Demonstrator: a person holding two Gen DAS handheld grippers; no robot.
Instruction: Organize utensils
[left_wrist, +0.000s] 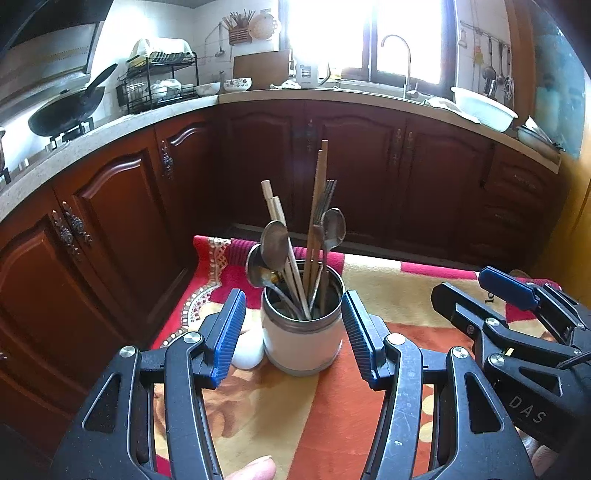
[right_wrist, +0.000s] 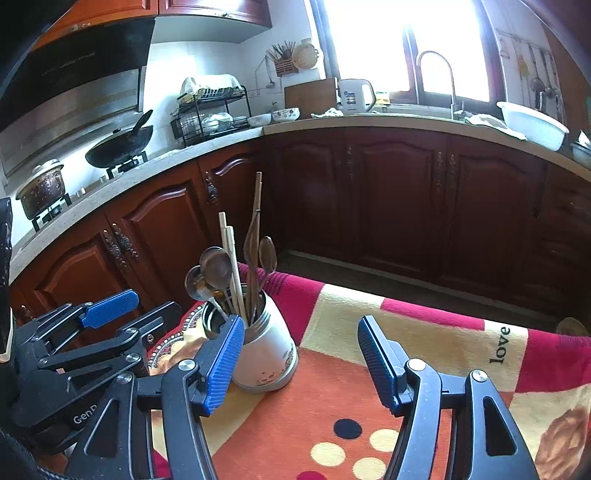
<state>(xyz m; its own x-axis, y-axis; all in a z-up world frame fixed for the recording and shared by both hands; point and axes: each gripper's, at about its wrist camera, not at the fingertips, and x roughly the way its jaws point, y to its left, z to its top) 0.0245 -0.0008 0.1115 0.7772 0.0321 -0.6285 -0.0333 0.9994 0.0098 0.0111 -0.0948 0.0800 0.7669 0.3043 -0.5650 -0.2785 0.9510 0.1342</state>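
Left gripper (left_wrist: 293, 338) spread wide around jar (left_wrist: 301, 339), holding nothing; right gripper (right_wrist: 301, 363) likewise unclenched, jar at its 10 o'clock. Risk: bumping top-heavy spoons (left_wrist: 275, 245) tips jar.

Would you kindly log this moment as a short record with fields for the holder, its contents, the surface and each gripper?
holder: white utensil jar, upright
contents: spoons, fork, chopsticks, all standing in the jar
surface: patterned blanket
beside jar: small white object, unclear what it is
left gripper: open, fingers either side of the jar, not touching
right gripper: open, empty, to the jar's right
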